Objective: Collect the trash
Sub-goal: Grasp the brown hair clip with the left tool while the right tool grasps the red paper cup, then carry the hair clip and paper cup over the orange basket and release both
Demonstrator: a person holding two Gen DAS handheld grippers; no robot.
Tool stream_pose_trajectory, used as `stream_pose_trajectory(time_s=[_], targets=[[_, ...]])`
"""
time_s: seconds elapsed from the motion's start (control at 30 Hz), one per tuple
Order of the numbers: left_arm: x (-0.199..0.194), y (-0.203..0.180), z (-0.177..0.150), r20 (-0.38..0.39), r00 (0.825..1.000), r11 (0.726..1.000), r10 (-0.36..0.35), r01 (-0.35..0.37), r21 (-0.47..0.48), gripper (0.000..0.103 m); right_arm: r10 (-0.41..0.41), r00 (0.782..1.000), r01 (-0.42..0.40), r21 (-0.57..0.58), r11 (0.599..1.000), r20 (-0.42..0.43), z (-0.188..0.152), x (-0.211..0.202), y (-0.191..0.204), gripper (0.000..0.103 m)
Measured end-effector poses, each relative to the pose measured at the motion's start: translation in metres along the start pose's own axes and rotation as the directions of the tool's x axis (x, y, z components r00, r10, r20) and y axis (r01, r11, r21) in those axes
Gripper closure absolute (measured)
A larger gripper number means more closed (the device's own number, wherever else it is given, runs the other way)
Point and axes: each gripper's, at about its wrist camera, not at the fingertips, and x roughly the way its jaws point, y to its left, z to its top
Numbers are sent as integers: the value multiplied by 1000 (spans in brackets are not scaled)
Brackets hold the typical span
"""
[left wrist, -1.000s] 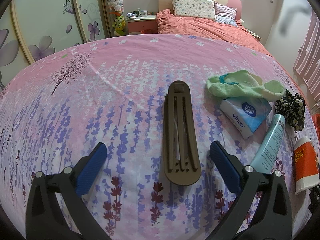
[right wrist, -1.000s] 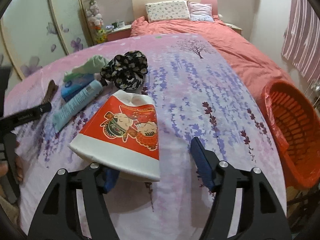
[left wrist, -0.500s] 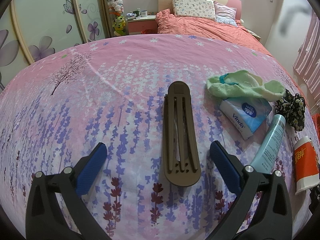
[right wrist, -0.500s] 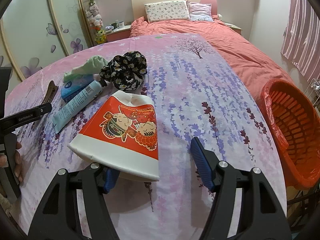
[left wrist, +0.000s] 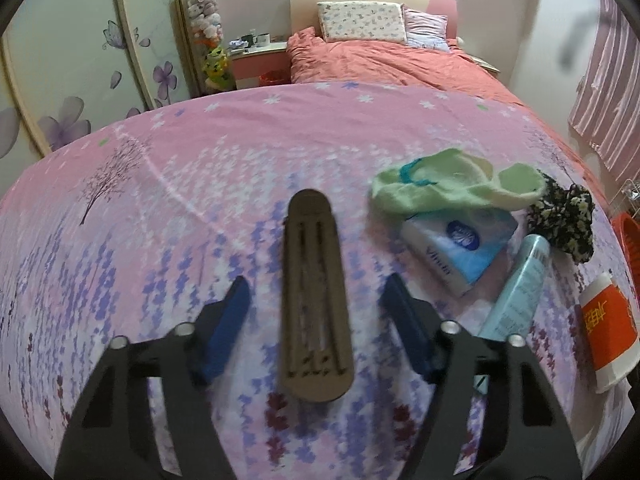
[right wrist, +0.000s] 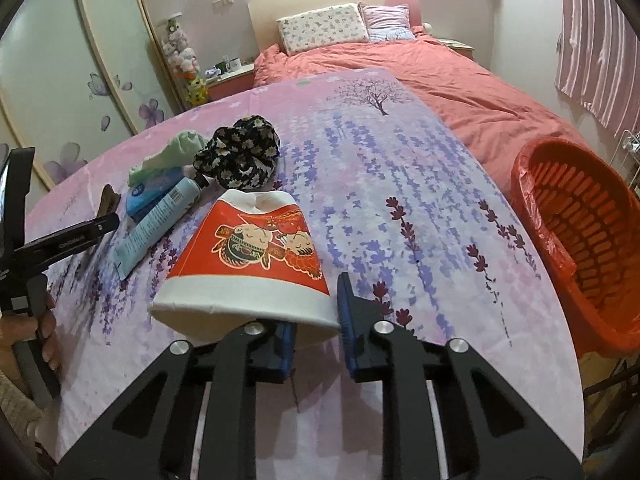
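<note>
A red and white paper cup (right wrist: pixel 248 256) lies crushed on its side on the floral cloth. My right gripper (right wrist: pixel 316 320) is closed on its white rim, one finger under the rim and one at its right edge. The cup also shows at the right edge of the left wrist view (left wrist: pixel 608 332). My left gripper (left wrist: pixel 316 320) is open, its fingers on either side of a brown hair clip (left wrist: pixel 316 300) without touching it. An orange basket (right wrist: pixel 584 240) with a red liner stands to the right of the table.
A green sock (left wrist: pixel 452 184), a blue tissue pack (left wrist: pixel 460 244), a light blue tube (left wrist: pixel 516 292) and a black floral scrunchie (left wrist: pixel 564 216) lie right of the clip. A bed (right wrist: pixel 440 76) stands behind the table, a wardrobe (left wrist: pixel 60 60) to the left.
Both grippers have narrowed. The right one has closed onto the paper cup's rim. The left one's fingers have drawn in around the hair clip but stay apart from it.
</note>
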Motion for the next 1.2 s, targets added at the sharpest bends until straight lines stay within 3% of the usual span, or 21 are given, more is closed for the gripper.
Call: stream_pose_trajectory(time_s=[0.03,0.13,0.77,1.2], targets=[[0,-1,0,2,1000,1000,0,0,0,43,1,1000,-1,-3,1000,9,0,-1,0,88],[-4,-1,0,15,1000,1000,8,-8,2,70,2,1000,-2,-14,1000,31,-1,-5,0,92],[-49,-11,-5,86,996,999,-28,25,32,71,1,991,-1,1,1000,132,12,-43,-12,97],[-137,-80,15,201,967,983,-157,134,125,70,-12,961,-1,46,999,275,36,-109,-46,97]])
